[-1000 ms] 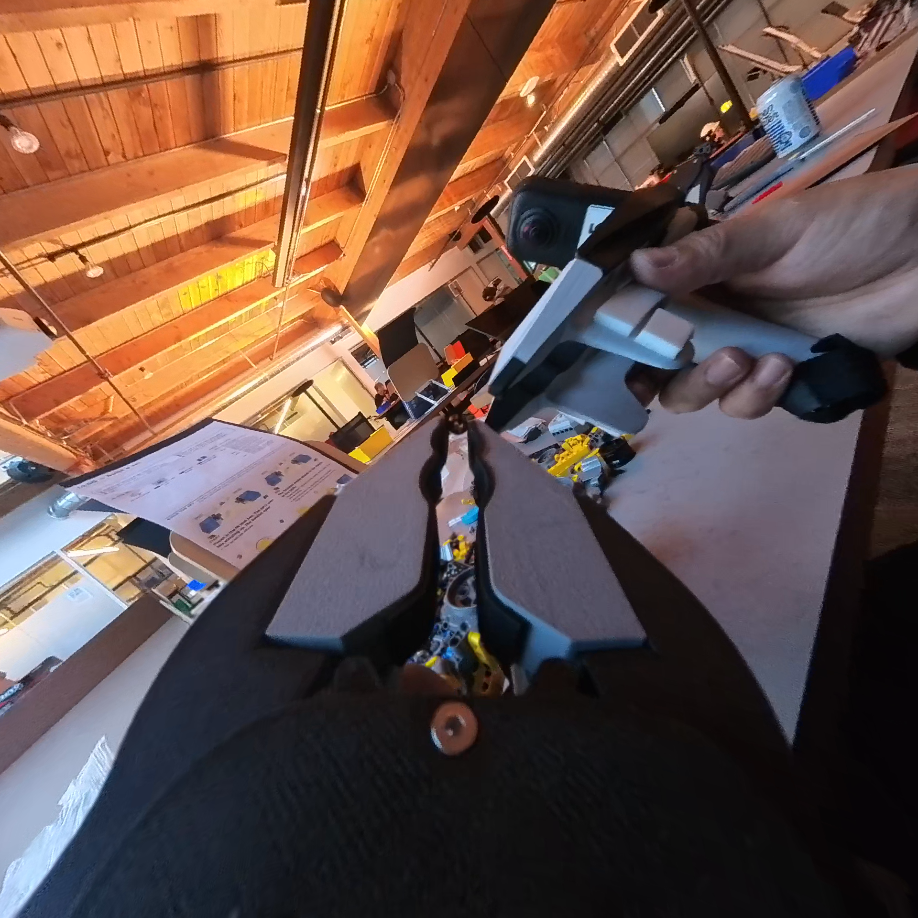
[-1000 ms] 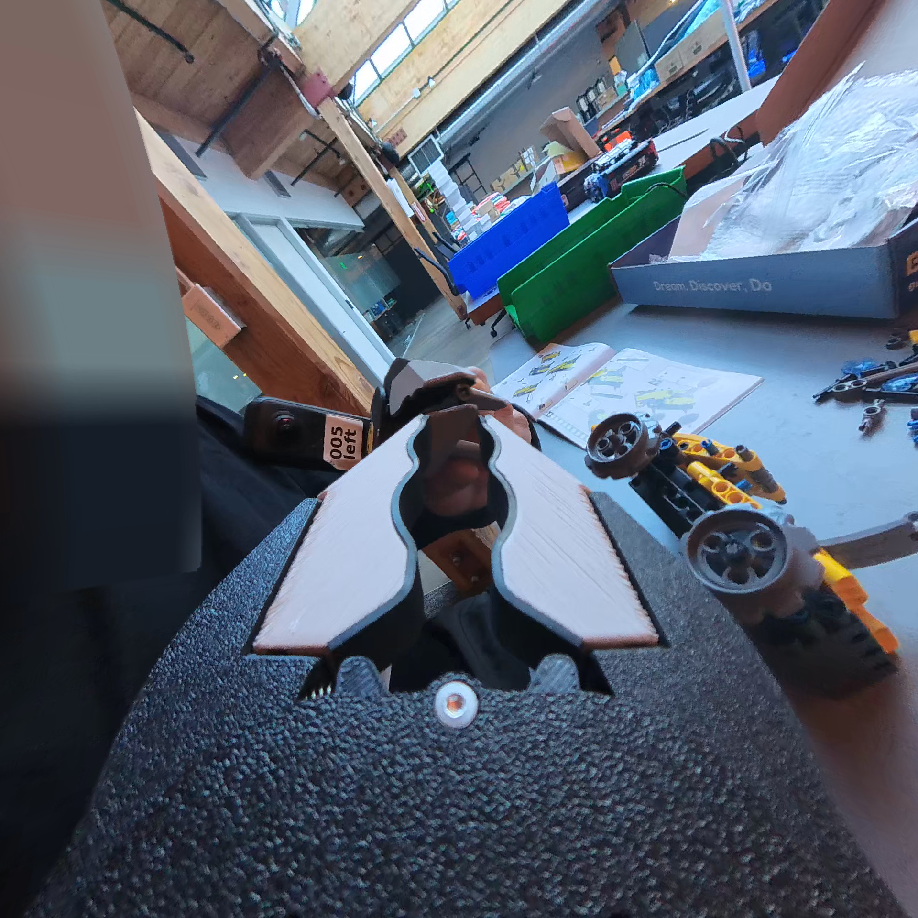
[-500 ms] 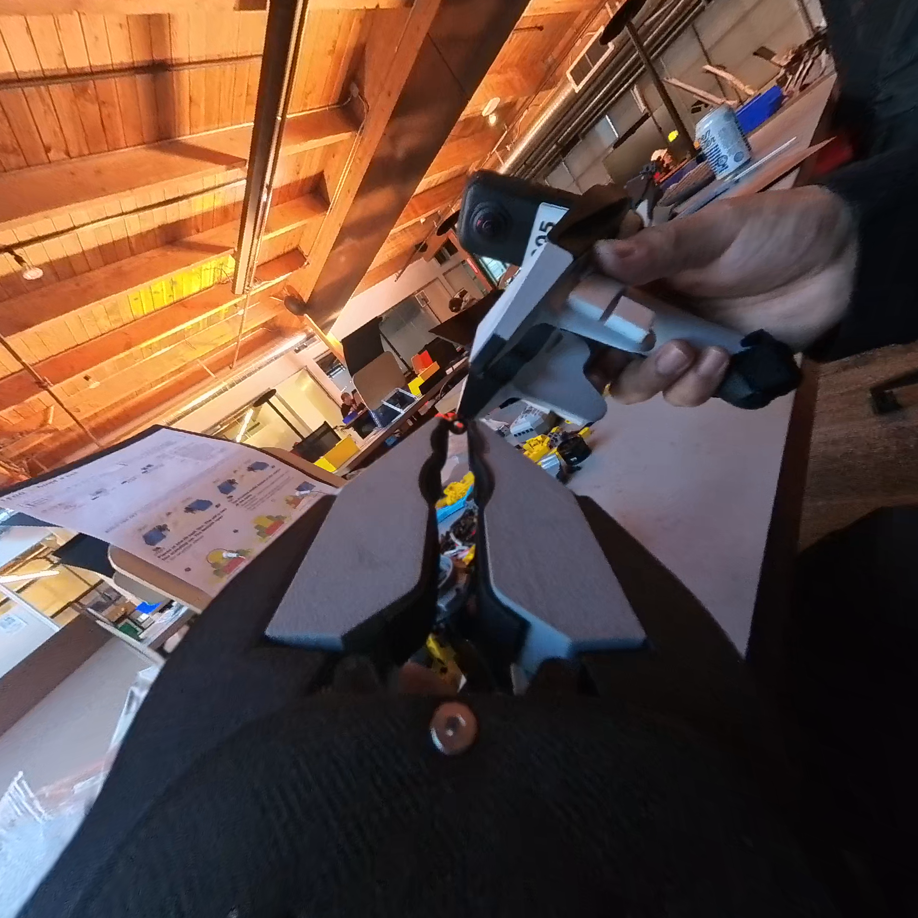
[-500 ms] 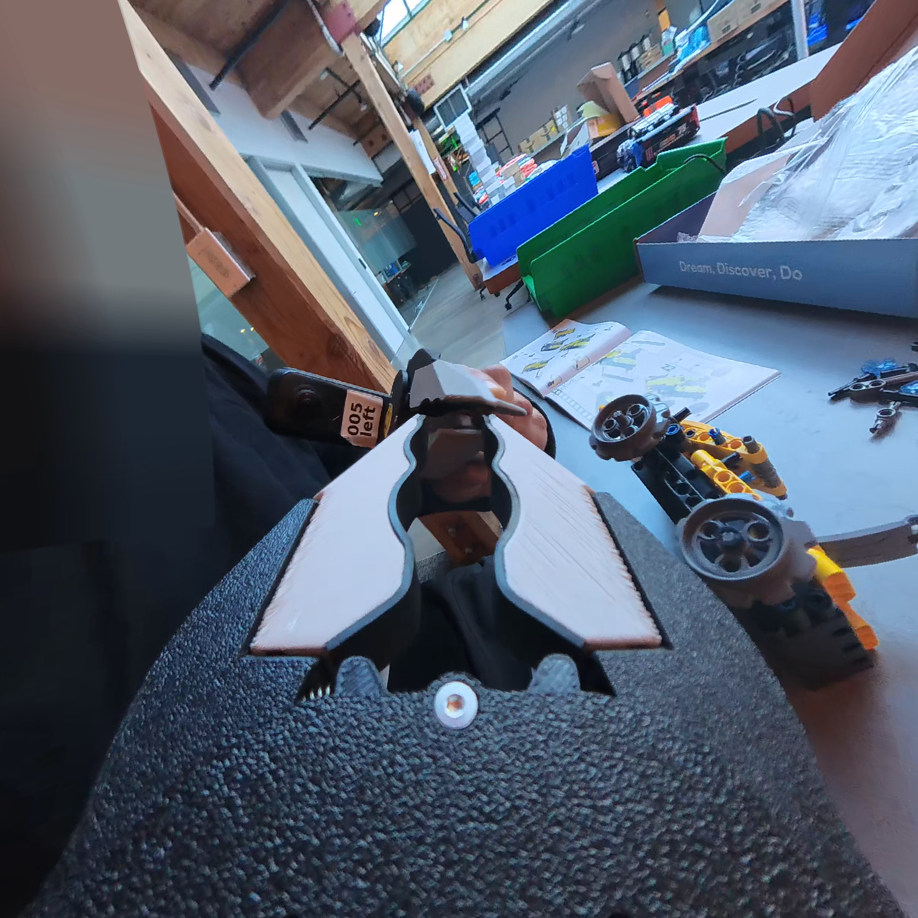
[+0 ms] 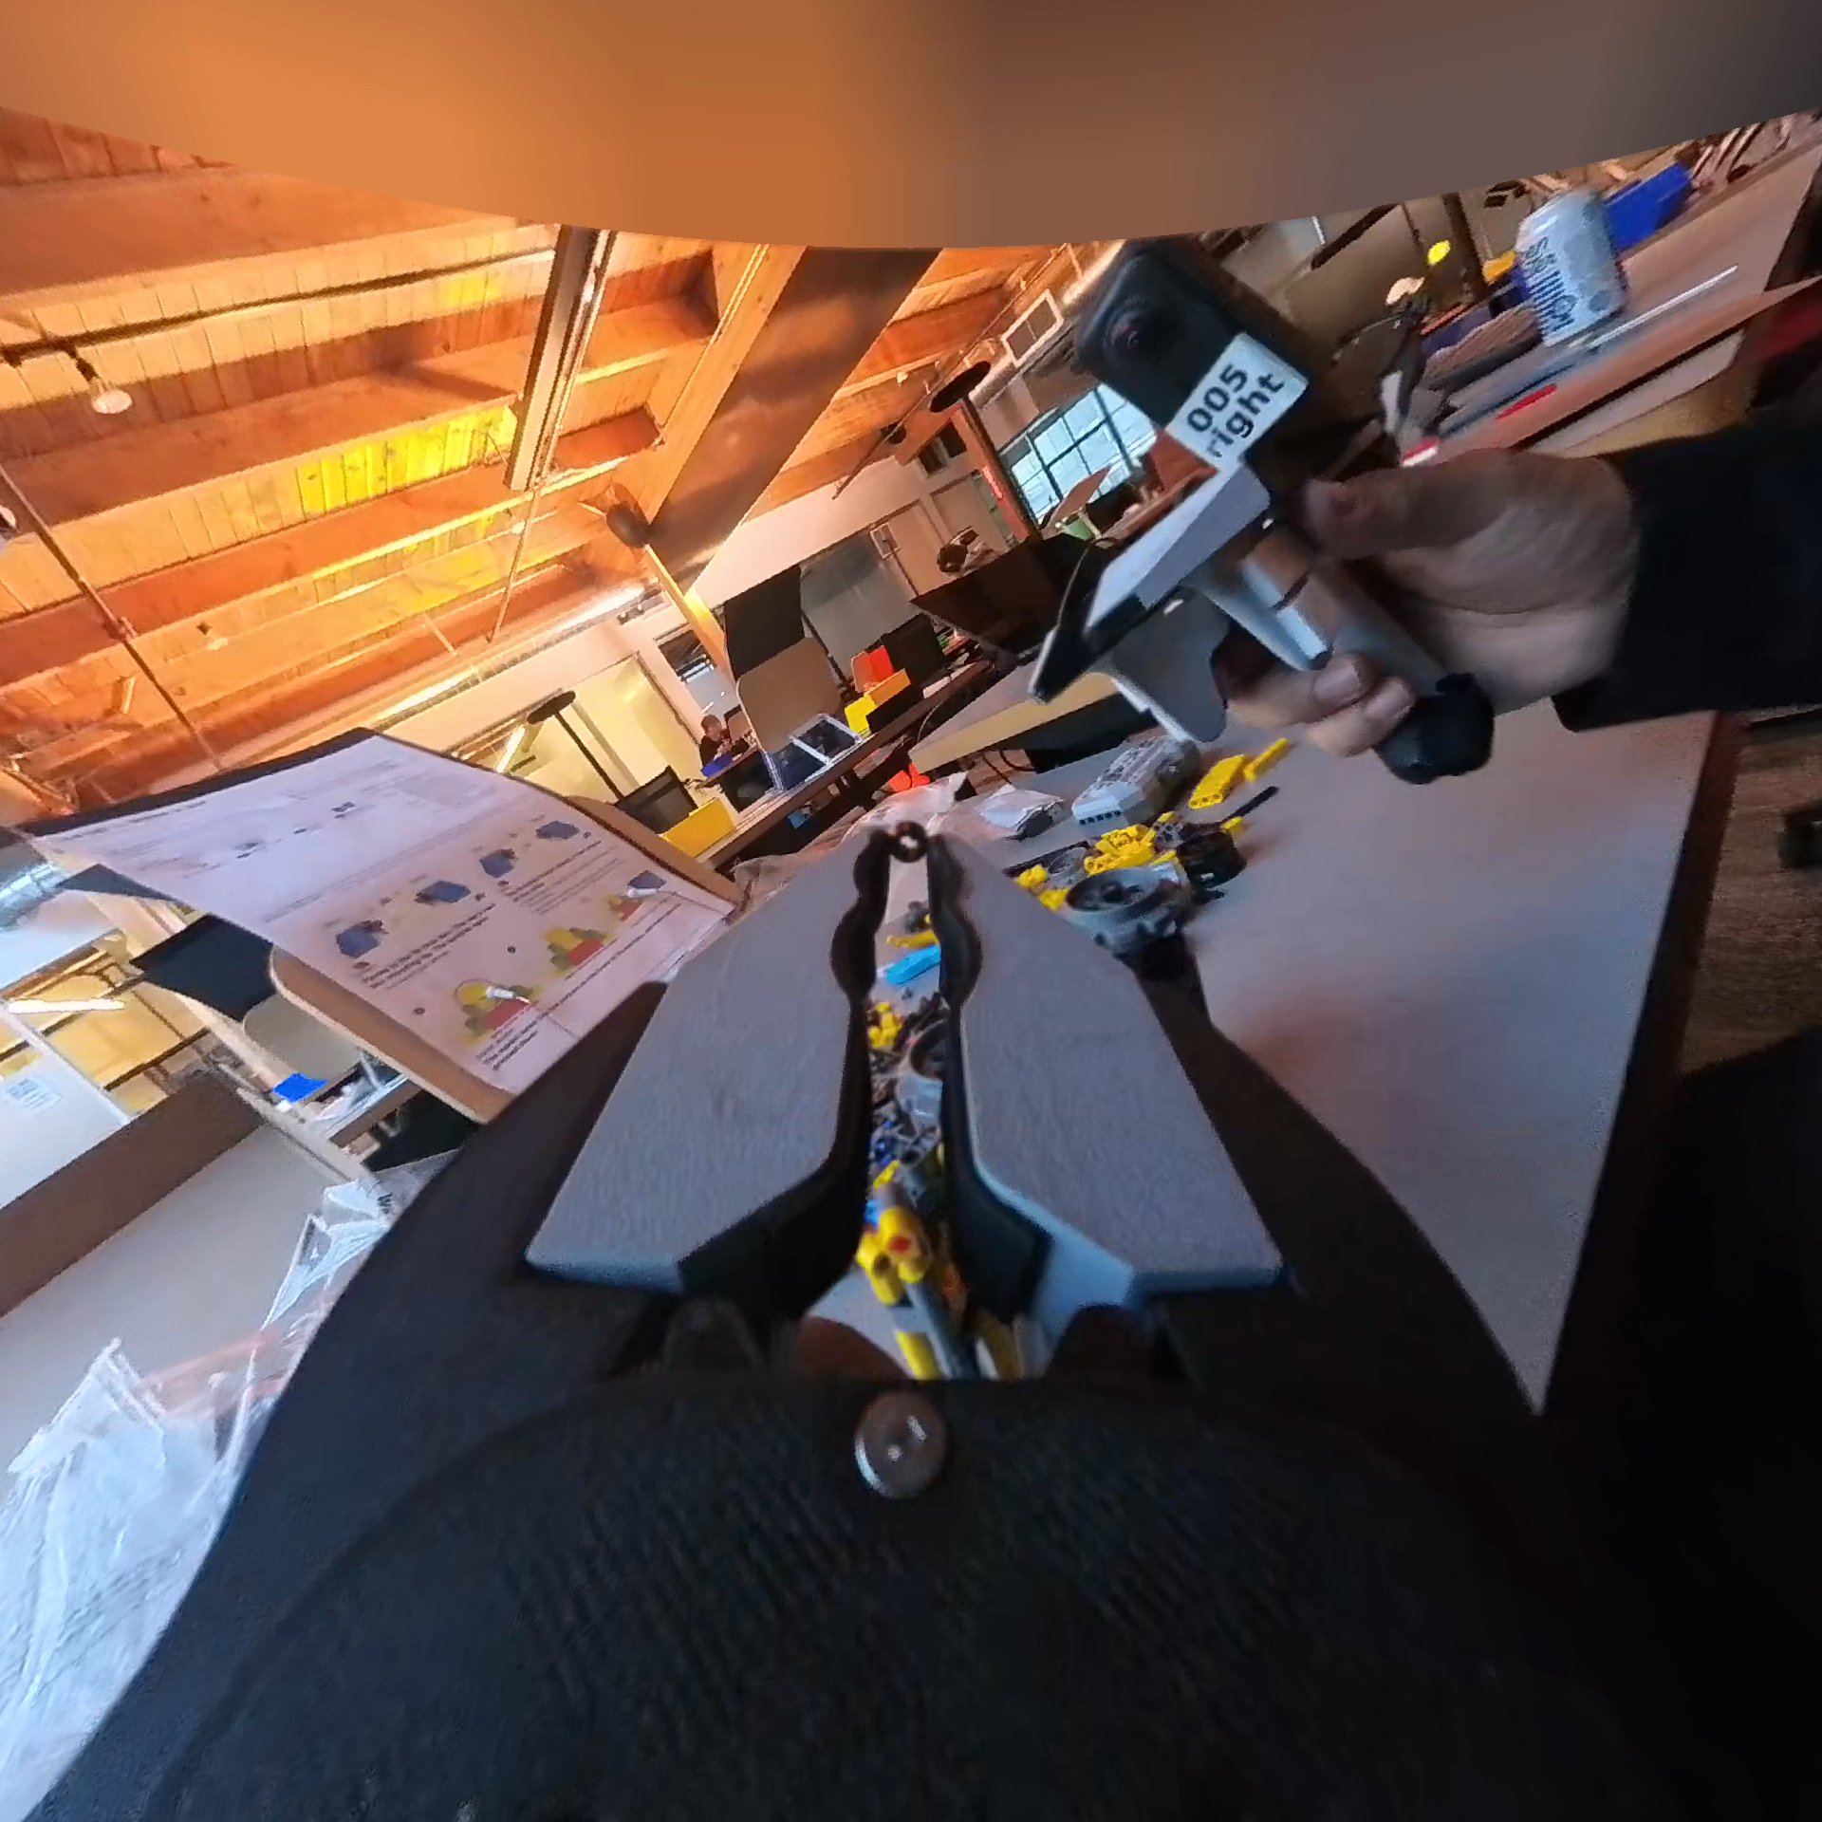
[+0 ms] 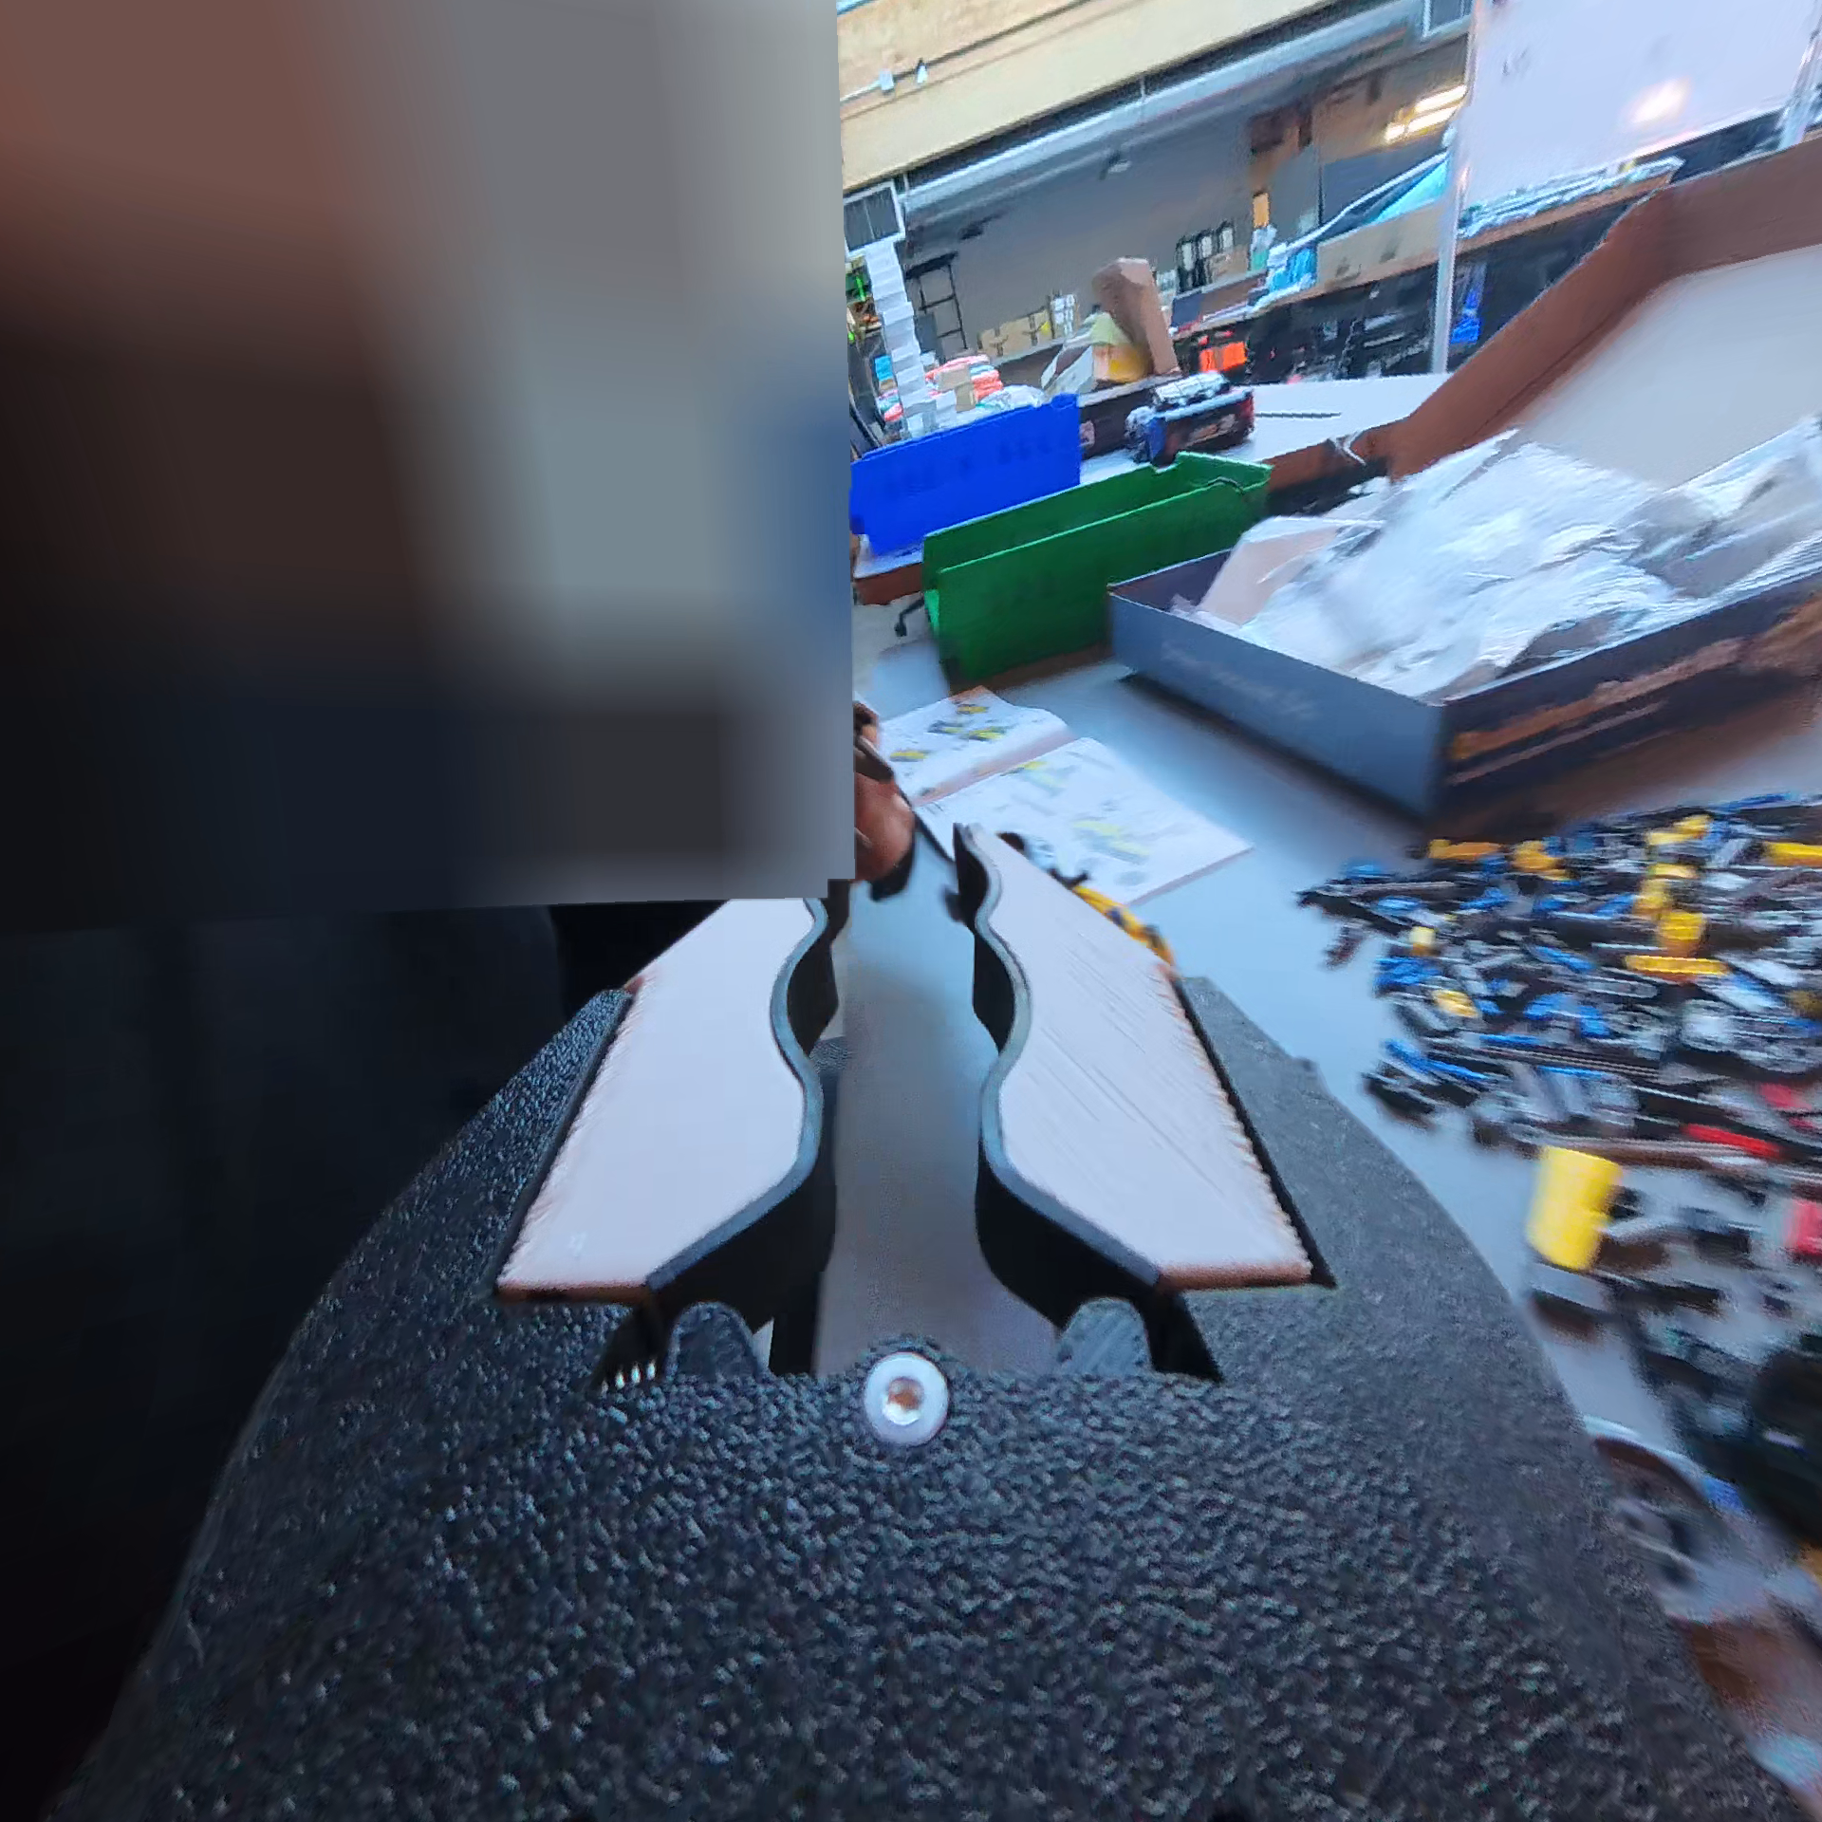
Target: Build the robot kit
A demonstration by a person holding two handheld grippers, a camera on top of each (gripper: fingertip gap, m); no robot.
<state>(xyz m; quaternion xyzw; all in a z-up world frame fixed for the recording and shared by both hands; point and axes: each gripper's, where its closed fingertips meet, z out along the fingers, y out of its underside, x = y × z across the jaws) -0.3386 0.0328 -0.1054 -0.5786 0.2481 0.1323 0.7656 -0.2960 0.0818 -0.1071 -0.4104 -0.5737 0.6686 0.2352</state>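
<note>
My left gripper [image 5: 905, 846] is shut, and its tips pinch a small dark ring-shaped piece [image 5: 903, 836] above the table. Beyond it lies a yellow and black wheeled toy model [image 5: 1124, 892]. My right gripper [image 6: 902, 868] is open and empty, with a wide gap between its fingers [image 6: 1094, 1085]. A blur patch covers its left fingertip. It also shows in the left wrist view [image 5: 1154, 621], held by a hand [image 5: 1459, 582] up and to the right, apart from my left gripper. A pile of small loose pieces [image 6: 1627, 986] lies to the right of my right gripper.
An open instruction booklet [image 6: 1065, 808] lies on the grey table [image 5: 1430, 1035]; another stands propped at the left [image 5: 394, 887]. A box with plastic bags [image 6: 1430, 680], a green bin [image 6: 1065, 562] and a blue bin [image 6: 966, 473] stand behind. A can [image 5: 1568, 266] stands far right.
My two grippers were tip to tip; now they are apart. My right gripper has opened and swung right towards the pile of pieces. My left gripper stays shut on the small piece.
</note>
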